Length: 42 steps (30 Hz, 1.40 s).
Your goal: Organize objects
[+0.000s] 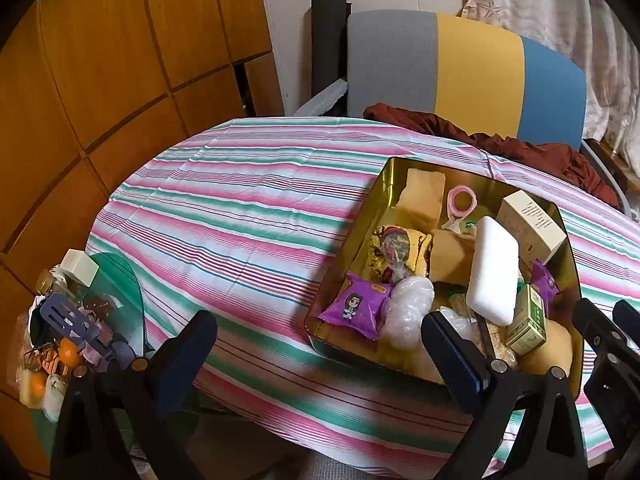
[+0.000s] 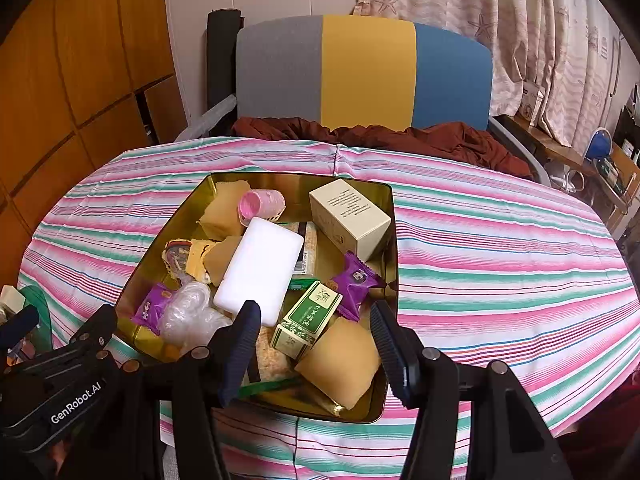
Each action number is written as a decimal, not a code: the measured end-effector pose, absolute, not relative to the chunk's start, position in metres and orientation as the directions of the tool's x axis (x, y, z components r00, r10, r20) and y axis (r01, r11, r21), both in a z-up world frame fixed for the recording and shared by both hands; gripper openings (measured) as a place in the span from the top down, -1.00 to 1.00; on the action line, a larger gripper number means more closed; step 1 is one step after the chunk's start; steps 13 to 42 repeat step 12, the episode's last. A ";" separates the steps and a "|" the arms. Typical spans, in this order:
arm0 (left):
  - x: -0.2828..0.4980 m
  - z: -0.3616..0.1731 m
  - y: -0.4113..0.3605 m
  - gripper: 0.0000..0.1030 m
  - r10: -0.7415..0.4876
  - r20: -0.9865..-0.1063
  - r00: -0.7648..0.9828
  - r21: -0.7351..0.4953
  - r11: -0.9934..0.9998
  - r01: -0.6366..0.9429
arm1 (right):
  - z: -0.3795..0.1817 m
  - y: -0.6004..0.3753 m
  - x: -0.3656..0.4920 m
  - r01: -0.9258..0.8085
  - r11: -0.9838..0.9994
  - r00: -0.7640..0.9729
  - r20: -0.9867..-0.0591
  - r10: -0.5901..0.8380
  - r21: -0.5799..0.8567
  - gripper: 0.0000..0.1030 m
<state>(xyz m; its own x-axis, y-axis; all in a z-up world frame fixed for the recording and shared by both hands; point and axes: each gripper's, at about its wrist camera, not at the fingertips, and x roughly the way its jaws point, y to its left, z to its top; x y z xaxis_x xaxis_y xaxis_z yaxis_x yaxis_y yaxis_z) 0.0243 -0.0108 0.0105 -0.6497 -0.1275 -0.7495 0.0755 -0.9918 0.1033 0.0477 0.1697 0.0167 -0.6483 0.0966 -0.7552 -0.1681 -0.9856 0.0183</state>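
Observation:
A gold tin tray [image 2: 390, 240] sits on the striped tablecloth, also in the left wrist view [image 1: 360, 216]. It holds a white block [image 2: 260, 268], a cream box [image 2: 352, 216], a green box [image 2: 308, 318], purple snack packets [image 2: 356, 280], a pink roller [image 2: 262, 204], clear plastic wrap [image 2: 188, 316] and tan sponges [image 2: 340, 364]. My right gripper [image 2: 316, 344] is open and empty, just above the tray's near end. My left gripper [image 1: 320, 348] is open and empty, over the cloth at the tray's near left corner.
A small green glass side table [image 1: 120, 280] at the left carries jars, clips and oranges. A grey, yellow and blue chair [image 2: 360, 72] with a dark red cloth [image 2: 380, 136] stands behind the table. Wooden cabinets [image 1: 100, 60] are at the left.

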 end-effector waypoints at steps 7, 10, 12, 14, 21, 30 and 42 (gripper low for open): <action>0.021 0.007 -0.011 -0.98 -0.115 -0.766 -0.633 0.084 -0.993 0.078 | 0.016 0.169 0.048 -0.167 -0.986 -0.651 -0.753 0.097 0.018 -0.12; 0.022 0.006 -0.011 -0.93 -0.131 -0.760 -0.637 0.096 -0.991 0.089 | 0.015 0.169 0.047 -0.167 -0.986 -0.647 -0.756 0.095 0.019 -0.12; 0.023 0.006 -0.011 -0.93 -0.129 -0.758 -0.639 0.098 -0.992 0.083 | 0.014 0.169 0.047 -0.168 -0.986 -0.645 -0.758 0.095 0.020 -0.12; 0.023 0.006 -0.011 -0.93 -0.129 -0.758 -0.639 0.098 -0.992 0.083 | 0.014 0.169 0.047 -0.168 -0.986 -0.645 -0.758 0.095 0.020 -0.12; 0.023 0.006 -0.011 -0.93 -0.129 -0.758 -0.639 0.098 -0.992 0.083 | 0.014 0.169 0.047 -0.168 -0.986 -0.645 -0.758 0.095 0.020 -0.12; 0.023 0.006 -0.011 -0.93 -0.129 -0.758 -0.639 0.098 -0.992 0.083 | 0.014 0.169 0.047 -0.168 -0.986 -0.645 -0.758 0.095 0.020 -0.12; 0.023 0.006 -0.011 -0.93 -0.129 -0.758 -0.639 0.098 -0.992 0.083 | 0.014 0.169 0.047 -0.168 -0.986 -0.645 -0.758 0.095 0.020 -0.12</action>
